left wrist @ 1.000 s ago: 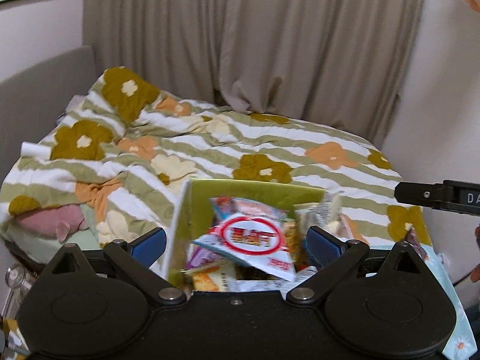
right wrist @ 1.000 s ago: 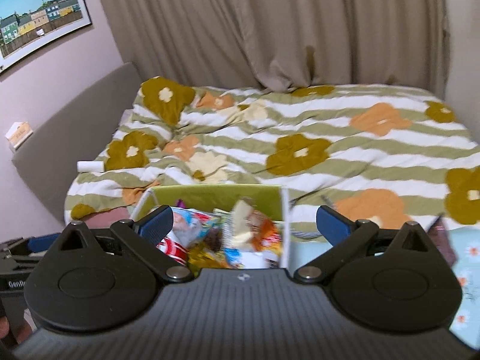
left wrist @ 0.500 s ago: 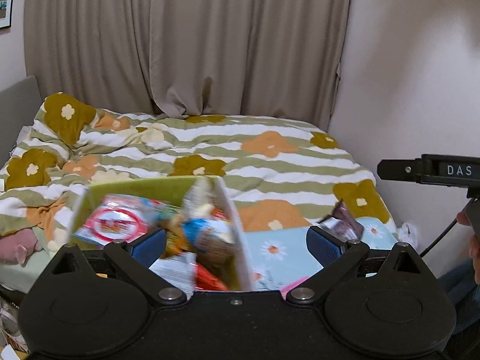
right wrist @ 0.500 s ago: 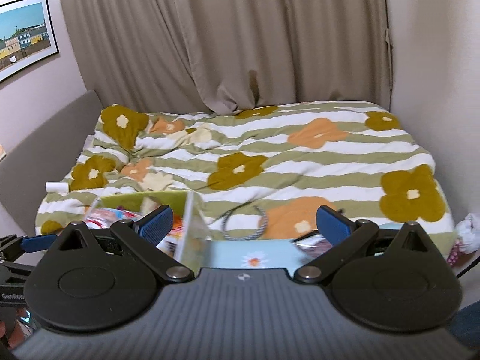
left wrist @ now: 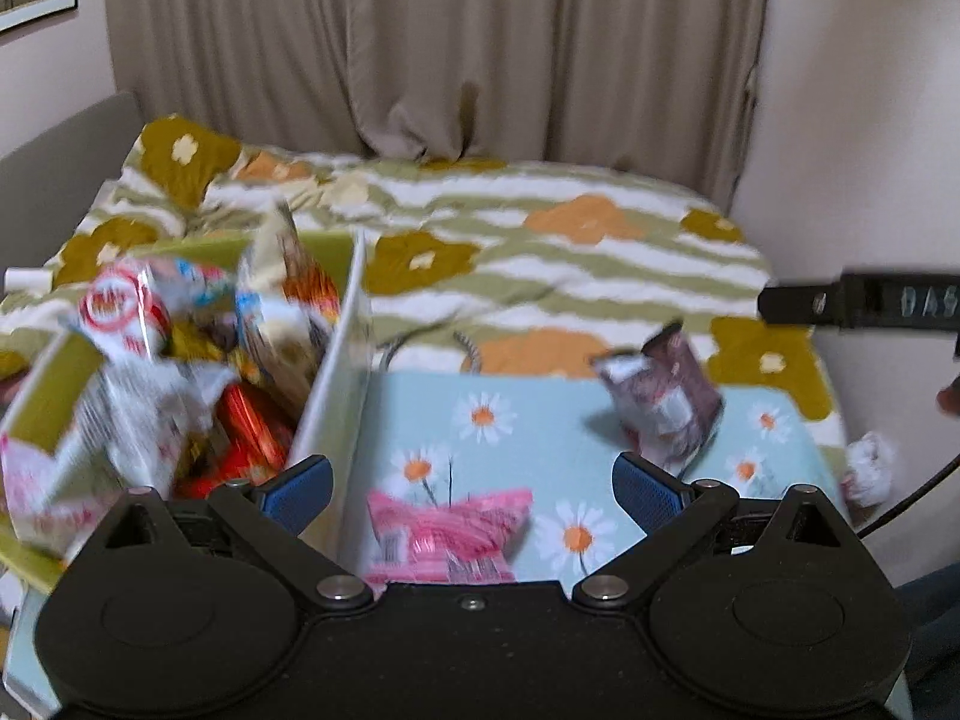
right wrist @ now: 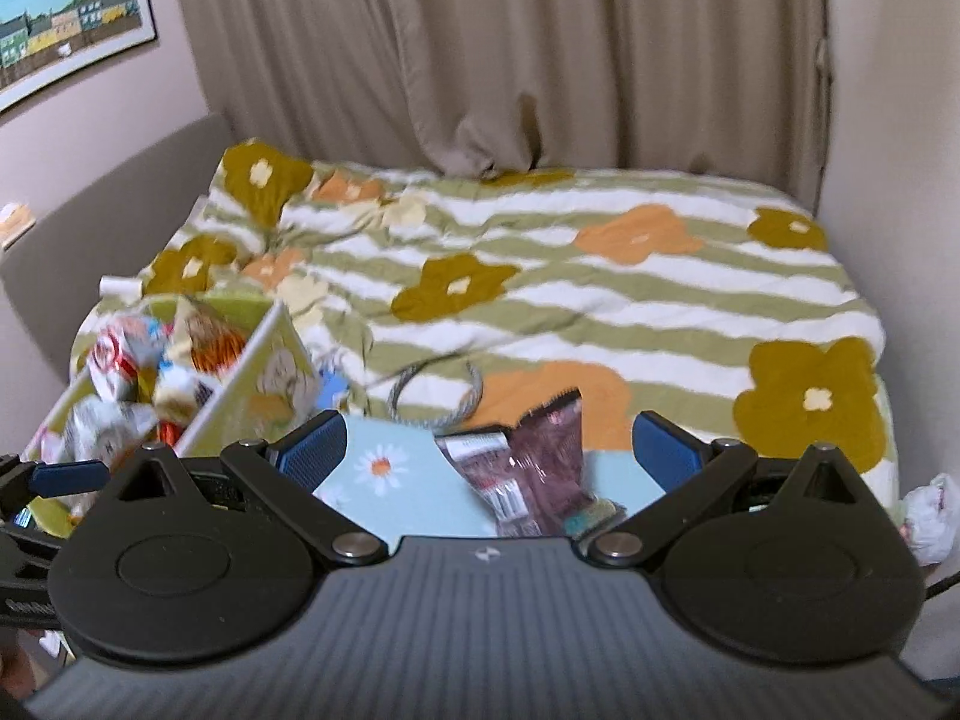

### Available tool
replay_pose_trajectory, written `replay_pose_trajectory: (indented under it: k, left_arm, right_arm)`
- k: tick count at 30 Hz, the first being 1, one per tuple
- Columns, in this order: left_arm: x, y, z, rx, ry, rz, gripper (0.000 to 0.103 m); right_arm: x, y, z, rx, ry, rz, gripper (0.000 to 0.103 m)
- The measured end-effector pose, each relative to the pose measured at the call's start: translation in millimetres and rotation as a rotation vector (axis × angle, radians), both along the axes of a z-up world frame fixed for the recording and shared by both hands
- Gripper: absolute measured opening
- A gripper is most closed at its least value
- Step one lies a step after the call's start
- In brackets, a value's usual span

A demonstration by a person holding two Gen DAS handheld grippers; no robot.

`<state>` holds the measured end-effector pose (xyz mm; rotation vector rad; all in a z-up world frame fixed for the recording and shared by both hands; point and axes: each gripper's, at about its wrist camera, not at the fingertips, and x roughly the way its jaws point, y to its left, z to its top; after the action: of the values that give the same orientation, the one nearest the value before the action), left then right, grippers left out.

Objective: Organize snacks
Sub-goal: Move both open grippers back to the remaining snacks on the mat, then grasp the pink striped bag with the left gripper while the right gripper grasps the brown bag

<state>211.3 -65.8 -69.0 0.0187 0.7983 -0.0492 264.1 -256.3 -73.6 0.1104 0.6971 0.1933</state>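
A green box (left wrist: 336, 360) (right wrist: 264, 372) heaped with several snack packets stands at the left on a light blue daisy-print cloth (left wrist: 540, 420) (right wrist: 384, 468). A pink packet (left wrist: 447, 531) lies on the cloth just beyond my left gripper (left wrist: 471, 489), which is open and empty. A dark brown packet (left wrist: 663, 405) (right wrist: 534, 462) lies farther right, between the blue fingers of my right gripper (right wrist: 489, 447), which is open and apart from it. The right gripper's body (left wrist: 864, 300) shows at the right edge of the left wrist view.
A bed with a striped flower quilt (right wrist: 600, 288) fills the space behind. A grey cord loop (right wrist: 435, 390) lies on it beyond the cloth. Curtains (right wrist: 480, 48) and walls close the back and right. A crumpled white wrapper (right wrist: 930, 510) sits at the bed's right edge.
Both views have swung right and down, away from the box toward the cloth. The pink and brown packets have come into view between the fingers. Both grippers stay open.
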Motion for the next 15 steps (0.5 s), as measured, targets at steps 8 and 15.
replay_pose_trajectory:
  k: [8,15]
  left_arm:
    - [20,-28,-51,0.145,0.088,0.056,0.099]
    - [45,-33,-91,0.262,0.178,0.113,0.095]
  right_arm:
    - [22,-23,-43,0.033,0.077,0.041,0.103]
    - [47,-25,-77,0.041,0.137,0.077,0.103]
